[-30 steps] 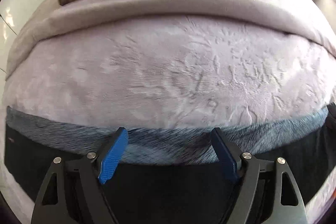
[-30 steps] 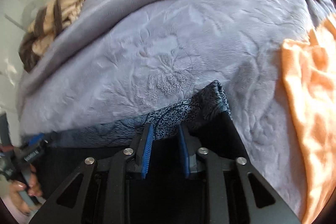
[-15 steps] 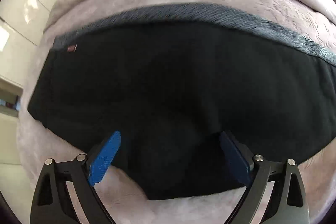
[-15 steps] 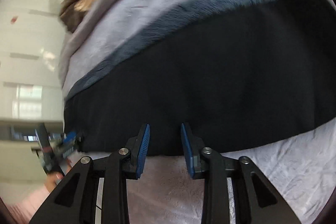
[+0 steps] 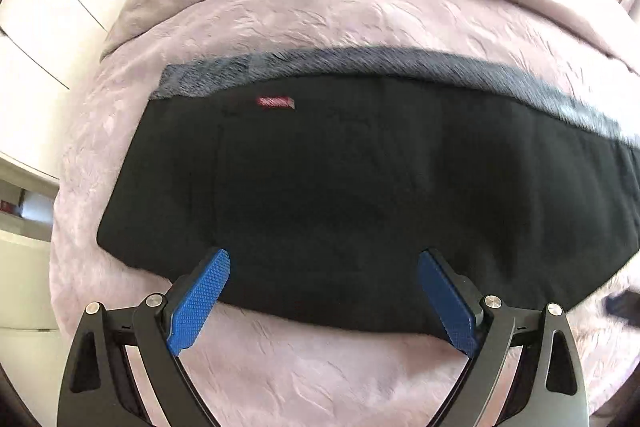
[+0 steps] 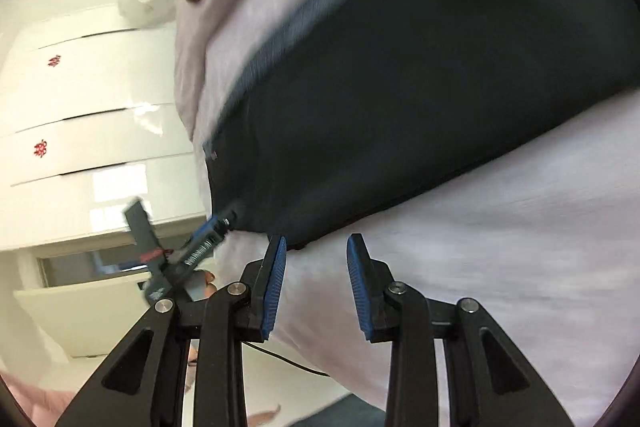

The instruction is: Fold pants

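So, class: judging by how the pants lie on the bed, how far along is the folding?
Done: the black pants lie flat on the lilac bedspread, one lengthwise fold apparently made. In hand: nothing; the left gripper is open and empty, and the right gripper is opening, nothing between its pads. Left: probably crosswise folds.

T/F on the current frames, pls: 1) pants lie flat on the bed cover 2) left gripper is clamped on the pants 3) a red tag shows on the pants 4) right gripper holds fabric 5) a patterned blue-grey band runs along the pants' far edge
1) True. The black pants lie spread on the lilac bed cover.
2) False. The left gripper stands wide open above the near edge, gripping nothing.
3) True. A small red tag sits near the far-left corner.
4) False. The right gripper is opening, nothing between its jaws.
5) True. The blue-grey band borders the far edge.
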Tool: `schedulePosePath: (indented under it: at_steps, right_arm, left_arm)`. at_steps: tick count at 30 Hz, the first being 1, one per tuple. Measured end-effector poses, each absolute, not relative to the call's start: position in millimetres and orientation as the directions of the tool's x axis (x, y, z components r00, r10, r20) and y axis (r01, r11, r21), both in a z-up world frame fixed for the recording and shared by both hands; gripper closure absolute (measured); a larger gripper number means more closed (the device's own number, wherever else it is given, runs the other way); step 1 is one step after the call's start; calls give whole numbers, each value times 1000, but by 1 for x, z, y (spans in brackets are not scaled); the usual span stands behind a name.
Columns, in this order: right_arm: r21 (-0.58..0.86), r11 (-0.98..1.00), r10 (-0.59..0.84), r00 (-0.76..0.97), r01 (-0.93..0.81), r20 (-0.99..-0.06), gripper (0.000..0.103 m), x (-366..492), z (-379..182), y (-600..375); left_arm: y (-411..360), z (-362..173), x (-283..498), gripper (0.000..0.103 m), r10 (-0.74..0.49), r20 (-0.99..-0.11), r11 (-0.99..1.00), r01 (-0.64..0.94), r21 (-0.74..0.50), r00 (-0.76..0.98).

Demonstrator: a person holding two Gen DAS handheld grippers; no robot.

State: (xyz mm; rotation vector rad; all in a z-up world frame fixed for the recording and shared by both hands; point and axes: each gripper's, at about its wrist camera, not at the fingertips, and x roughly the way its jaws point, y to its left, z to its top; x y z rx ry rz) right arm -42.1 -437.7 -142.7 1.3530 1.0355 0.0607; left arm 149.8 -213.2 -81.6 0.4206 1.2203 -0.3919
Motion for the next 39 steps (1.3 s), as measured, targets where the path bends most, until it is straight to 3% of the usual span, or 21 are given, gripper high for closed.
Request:
schedulePosePath:
  at_steps: [4,5,7,10,13,14,19,21,23,27,28,34,39]
  right_arm:
    - [812,228,590,588,537,-554,69,-20,-173,-420]
    - [802,223,579,586,554,-566,93,-18,-175,-420]
    - [808,254,555,605,531,-571,94,-20,-164,-422]
    - [728,413,532,504,548,-681,94,-18,-166,-408]
    - [720,398,546,483,569,-684,94,-21,-170,-410]
    - [703,432,545,457,565,-703,89,-23,-162,-410]
    - [621,612,515,348,490,-783,85,-19,-114,-415]
    - [628,655,513,363,421,-778,84,0,-82,-418]
    - [638,698,517,389,325,-763,68,32,-46,-422]
    - [690,715,602,407,108,-687,62,131,0,-413]
    - [680,731,613,388,51,-688,57,161,5,-403]
    - [515,836,547,199,-190,-813,55,313,-34,-301]
    - [396,865,448,120,-309,-886,55,358,-87,-249]
  left_arm:
    - [-208,-97,170,6,-40,-948,851,508,134,316]
    - [-205,-105,174,6,-22,-953,855,500,138,302]
    - [-194,-116,178,6,-43,-963,866,490,97,266]
    - [-193,-120,177,6,-71,-961,863,500,76,267]
    - [-194,-125,183,6,-52,-961,859,503,95,270]
    - [-196,-122,184,6,-49,-962,863,497,94,268]
    - [-182,-105,188,6,-54,-968,884,463,67,244]
    - [-172,-89,194,6,-62,-961,891,450,68,268]
    - [-165,-77,204,6,-78,-953,898,435,61,294]
    - [-137,-63,227,6,-93,-937,918,394,50,336]
    - [-132,-67,233,6,-91,-935,921,387,53,343]
    - [-102,-104,243,6,-78,-945,935,351,41,318]
    - [-90,-117,239,6,-101,-939,940,341,19,330]
